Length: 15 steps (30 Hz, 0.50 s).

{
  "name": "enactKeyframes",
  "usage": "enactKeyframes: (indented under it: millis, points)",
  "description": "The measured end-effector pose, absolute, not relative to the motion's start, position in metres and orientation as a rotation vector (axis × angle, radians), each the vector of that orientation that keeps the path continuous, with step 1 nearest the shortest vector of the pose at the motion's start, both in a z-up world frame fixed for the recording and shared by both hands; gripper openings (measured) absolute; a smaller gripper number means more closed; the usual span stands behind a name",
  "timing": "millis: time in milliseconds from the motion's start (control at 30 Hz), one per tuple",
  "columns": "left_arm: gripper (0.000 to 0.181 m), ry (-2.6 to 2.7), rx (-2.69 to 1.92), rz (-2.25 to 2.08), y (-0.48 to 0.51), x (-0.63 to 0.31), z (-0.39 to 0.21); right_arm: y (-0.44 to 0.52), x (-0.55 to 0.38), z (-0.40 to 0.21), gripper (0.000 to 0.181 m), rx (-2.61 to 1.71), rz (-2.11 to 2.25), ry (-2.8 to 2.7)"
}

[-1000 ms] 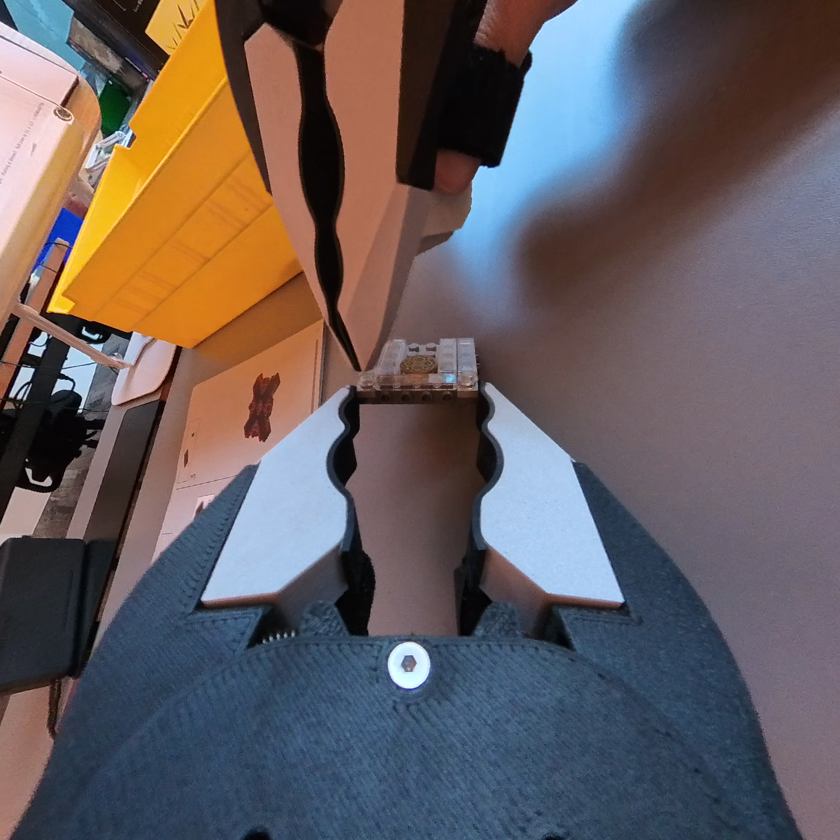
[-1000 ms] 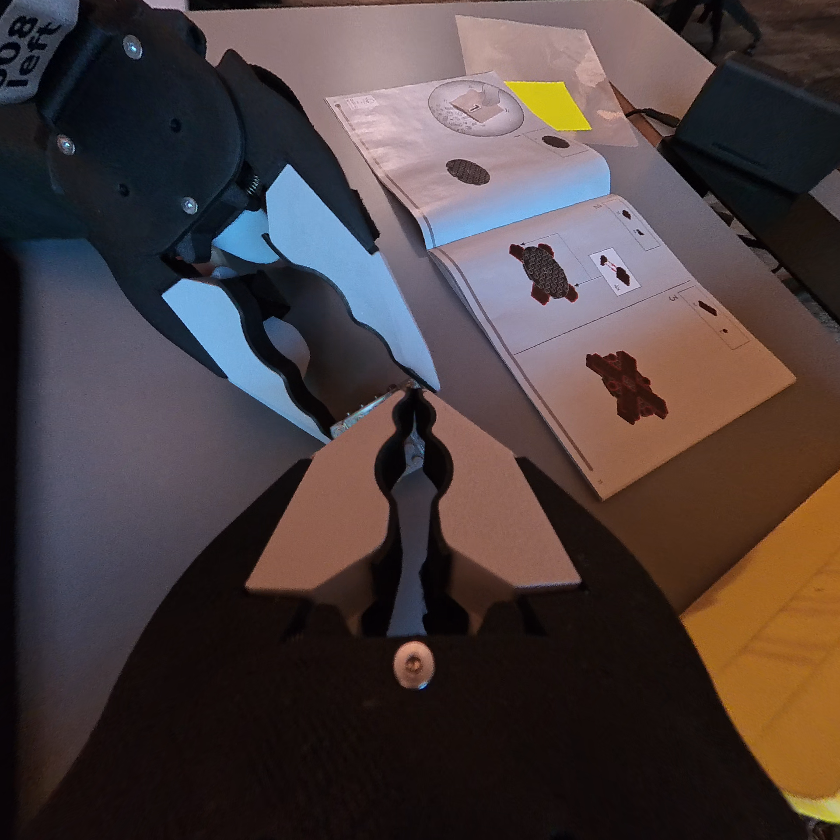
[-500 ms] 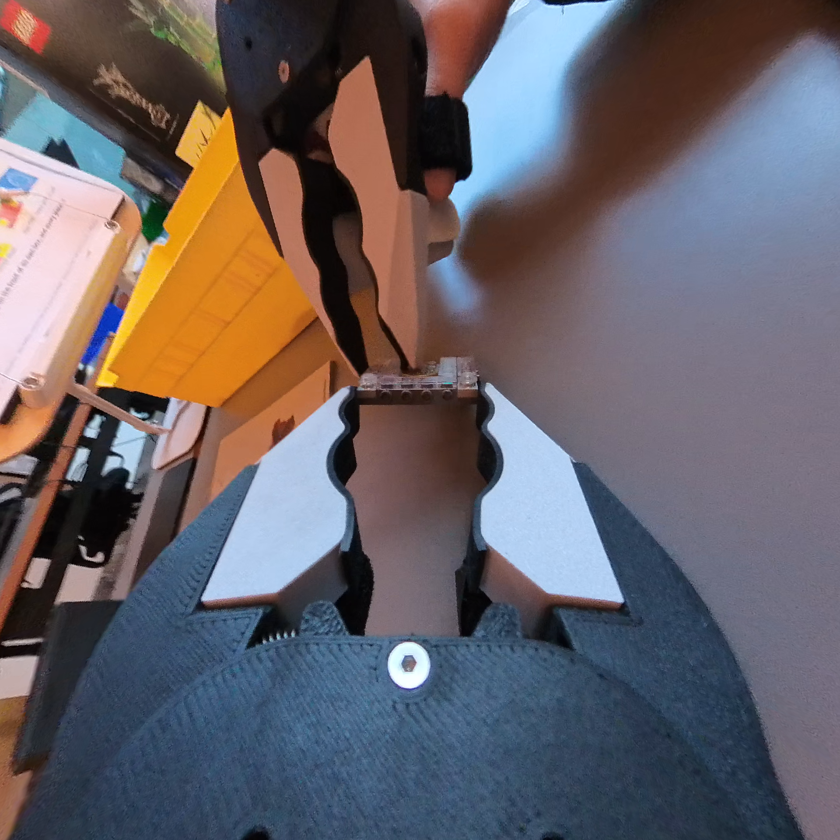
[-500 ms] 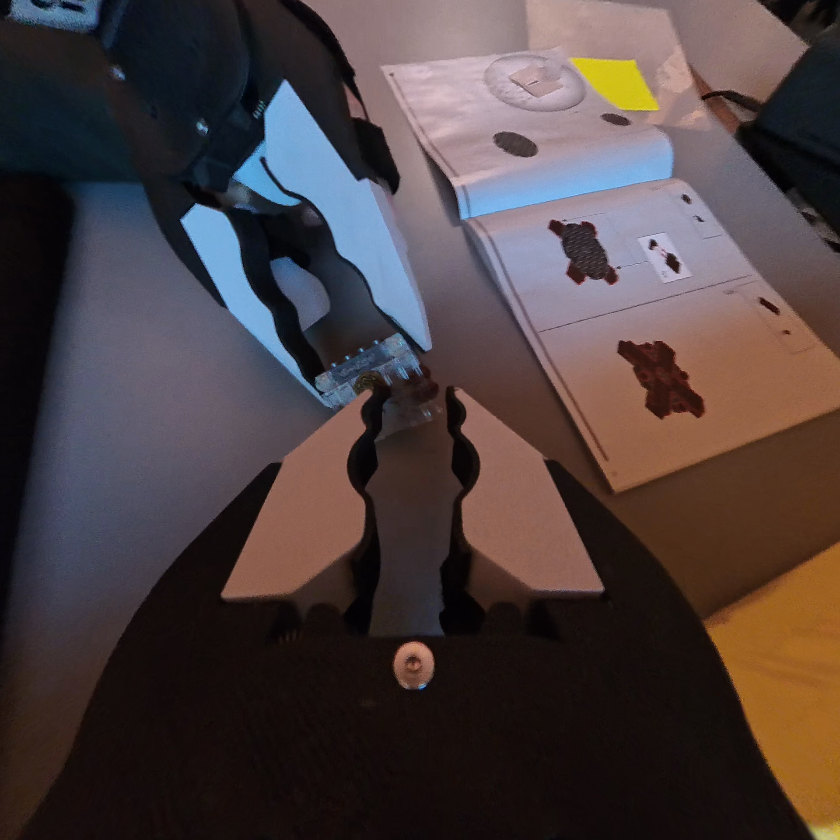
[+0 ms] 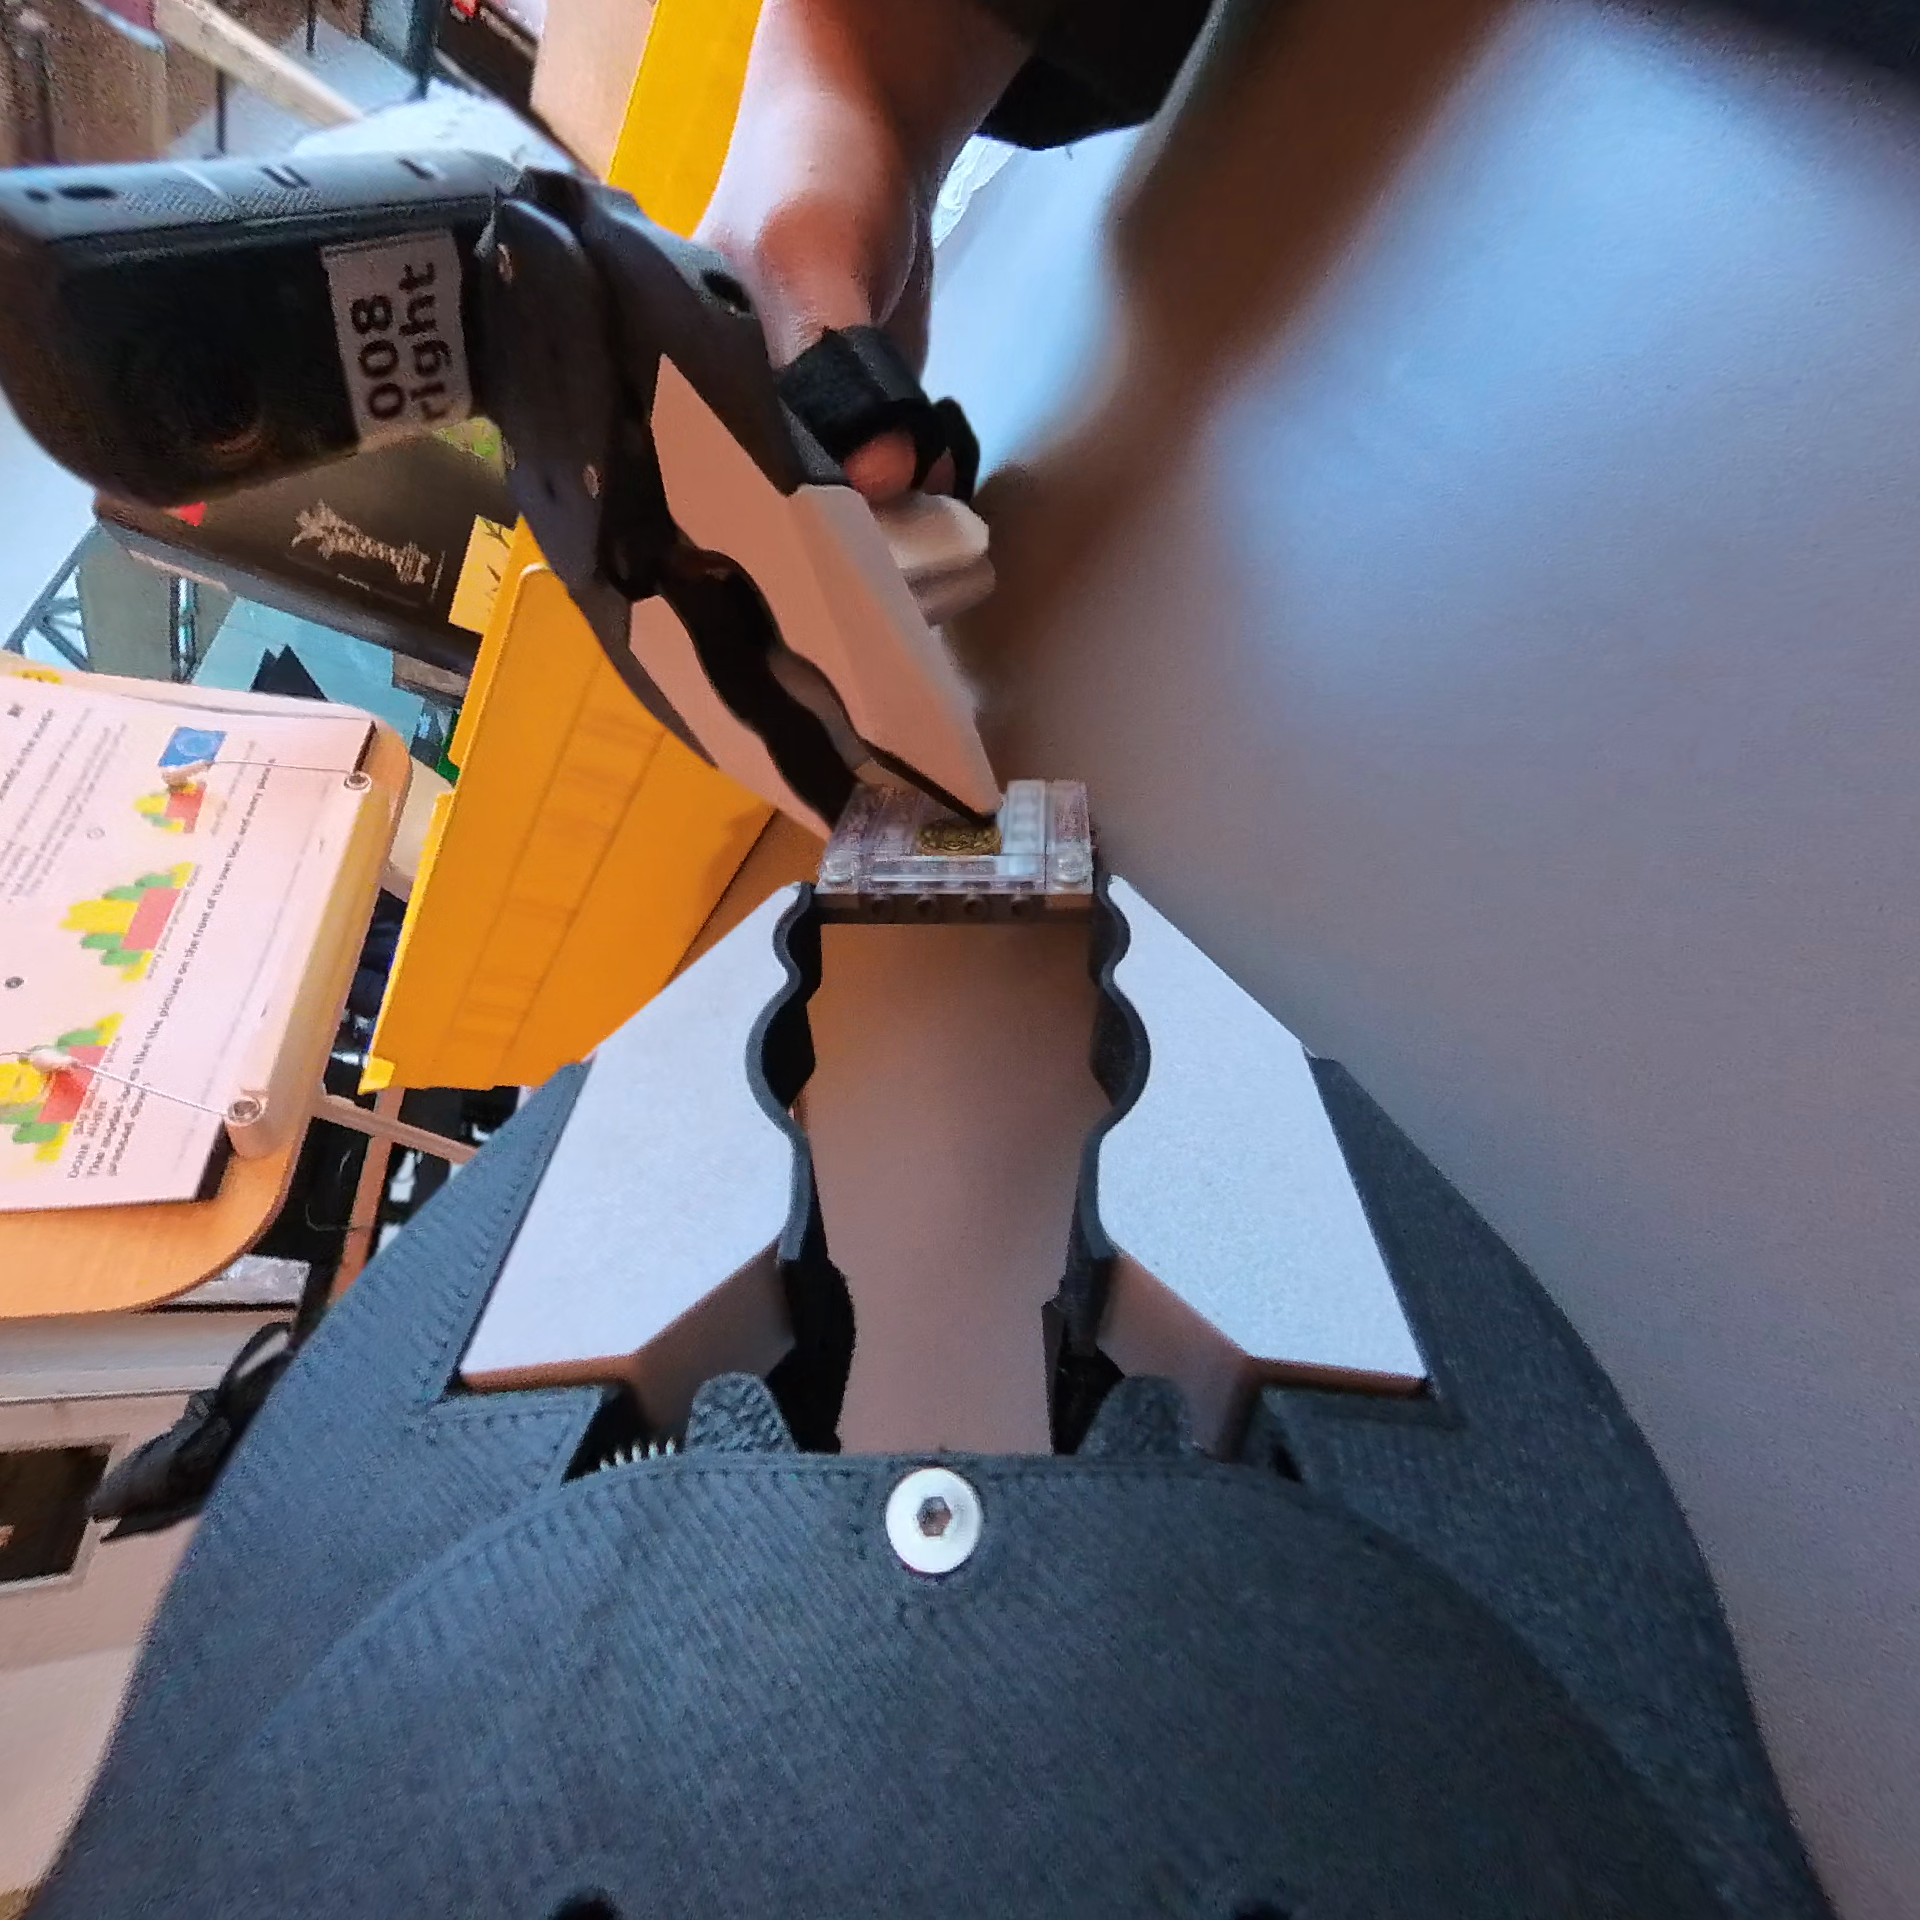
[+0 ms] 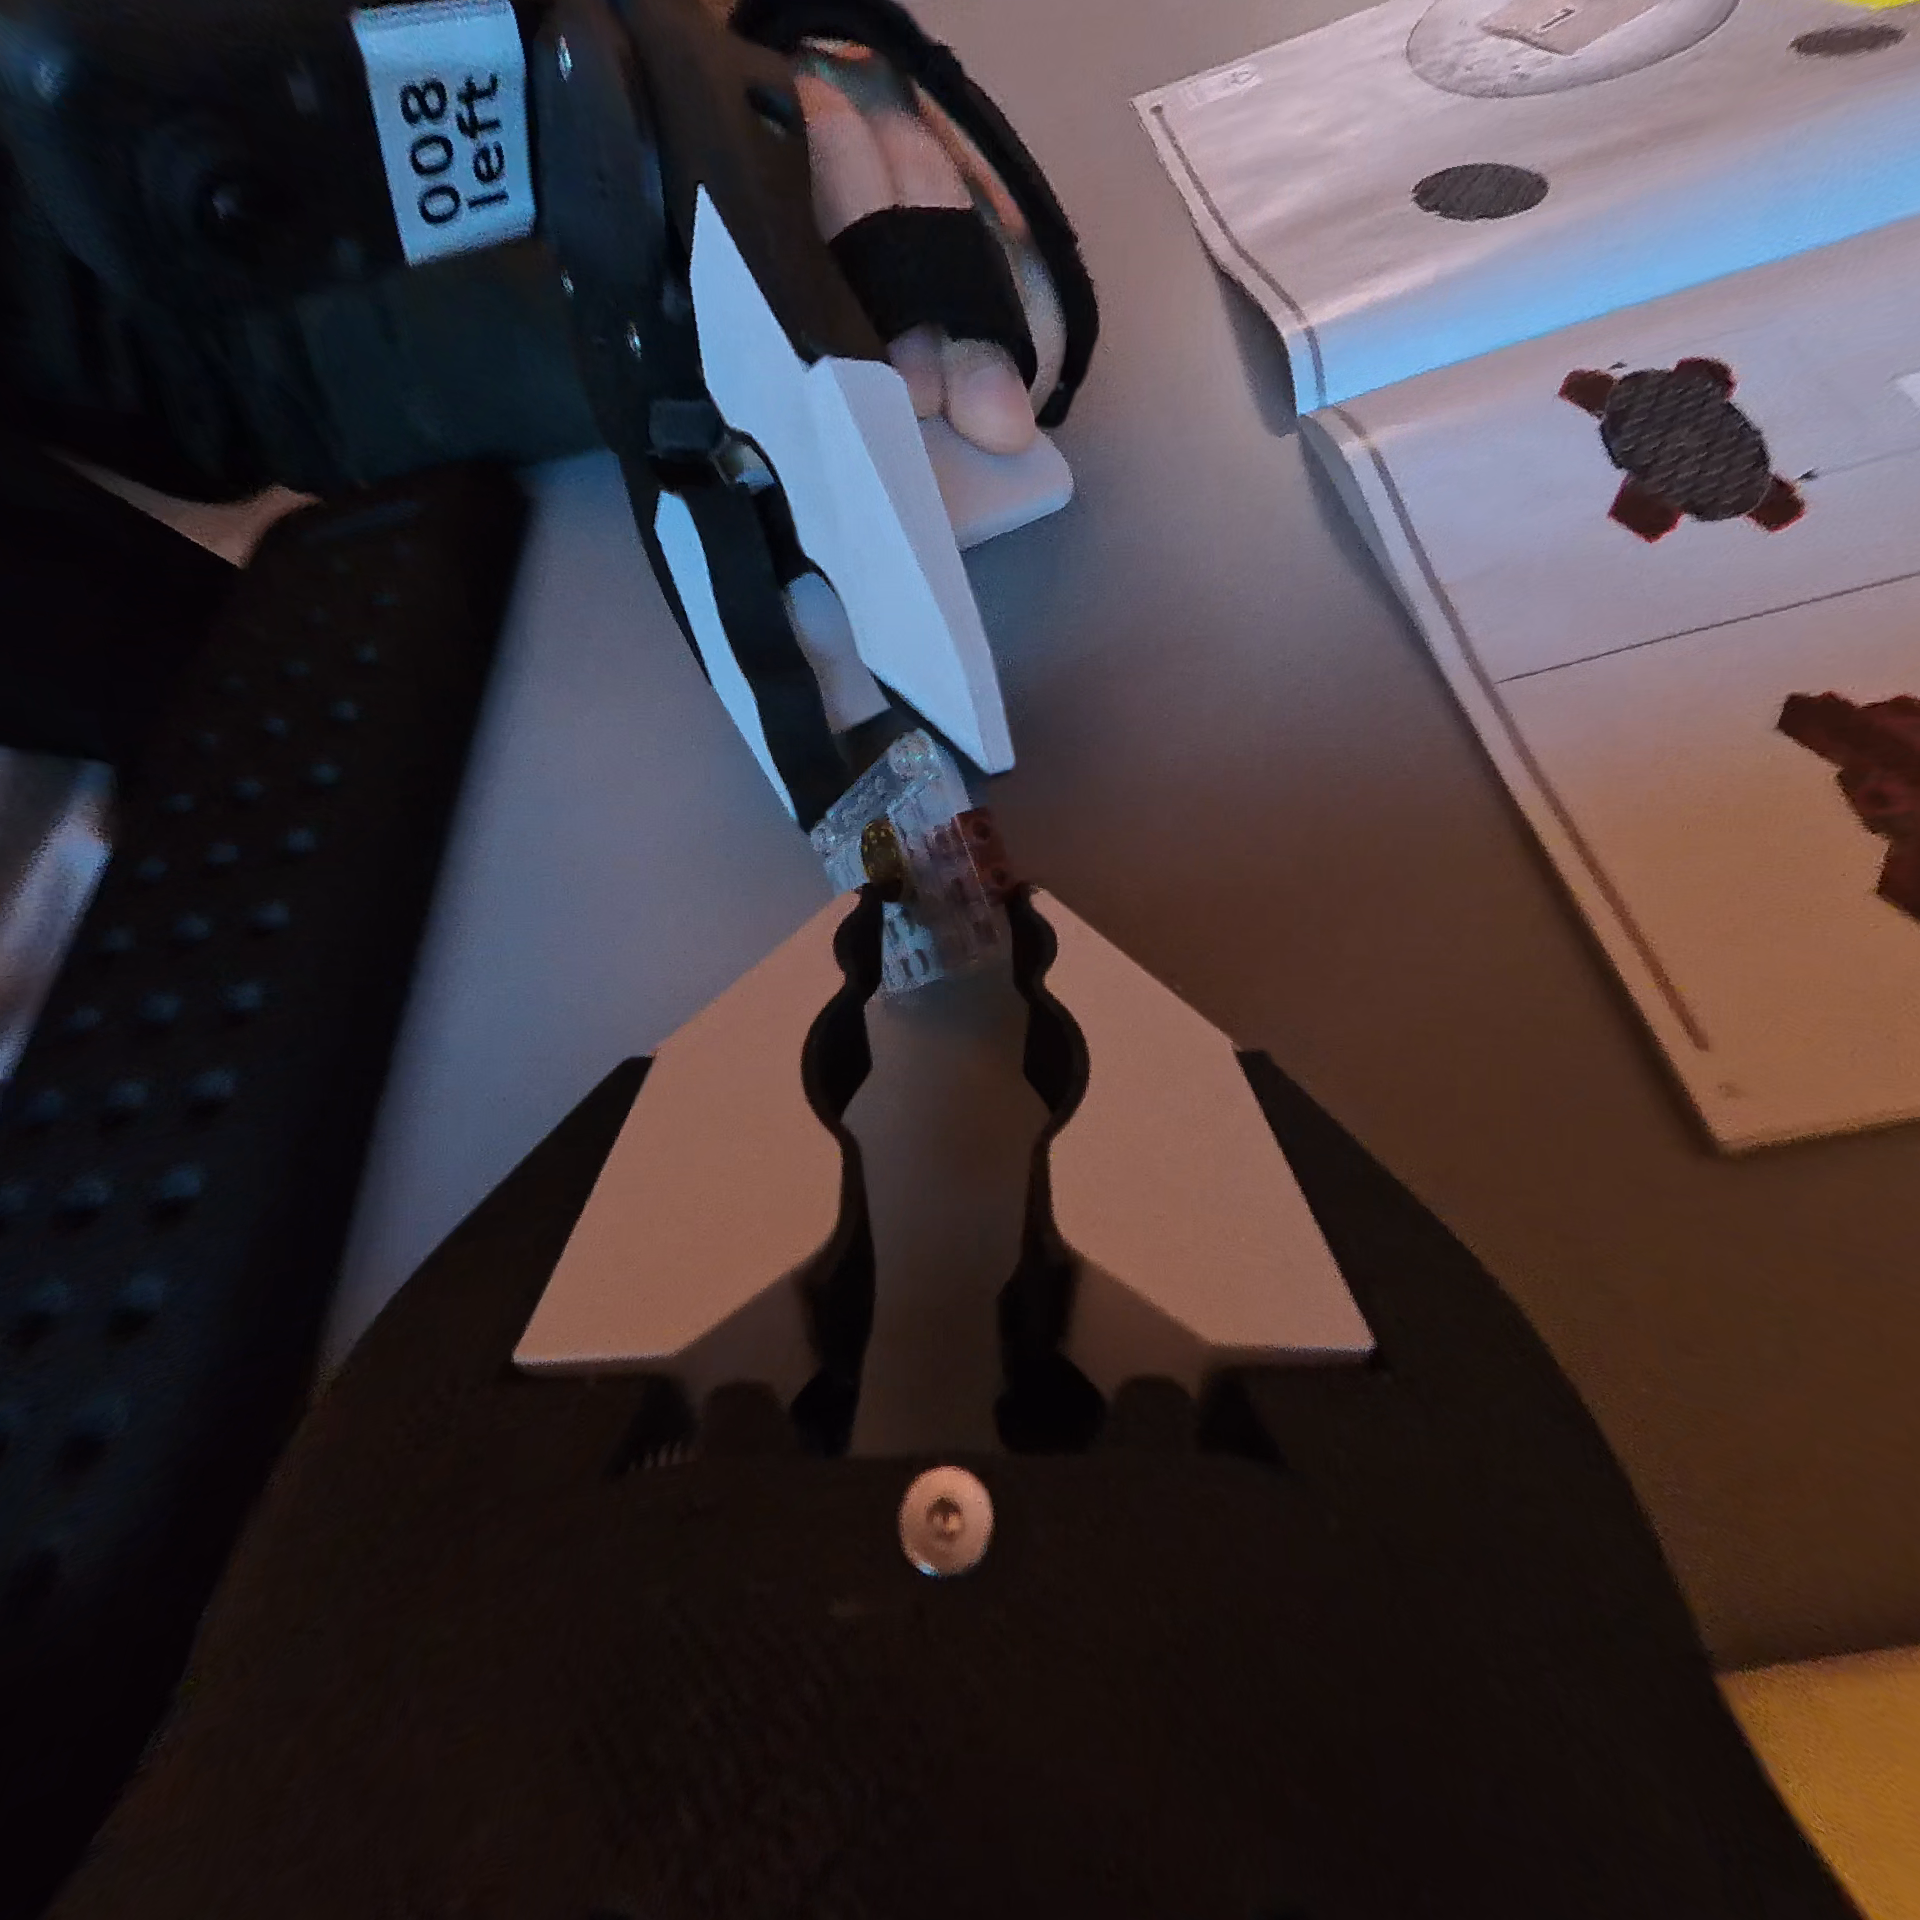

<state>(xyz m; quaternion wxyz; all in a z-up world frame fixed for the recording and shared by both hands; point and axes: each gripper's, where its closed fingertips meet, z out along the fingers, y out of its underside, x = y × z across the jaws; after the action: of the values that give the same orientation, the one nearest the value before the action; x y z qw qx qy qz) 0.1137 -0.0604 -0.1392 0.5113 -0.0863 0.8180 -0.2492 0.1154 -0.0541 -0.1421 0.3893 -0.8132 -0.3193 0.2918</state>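
Left hand-held gripper (image 5: 954,902) grasping clear brick block (image 5: 956,852). Right hand-held gripper (image 6: 940,902) opened up, now released, tips touching block's gold stud (image 5: 958,834).

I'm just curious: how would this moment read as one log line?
left gripper: shut on clear brick assembly | right gripper: open, tips at assembly | booklet open on table
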Motion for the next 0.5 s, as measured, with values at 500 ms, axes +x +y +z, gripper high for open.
enactKeyframes:
  millis: [500]
  points:
    - [0.041, 2.001, -0.591, -0.772, -0.029, 0.111, -0.140, -0.051, 0.129, -0.136, 0.009, -2.011, 0.537, -0.909]
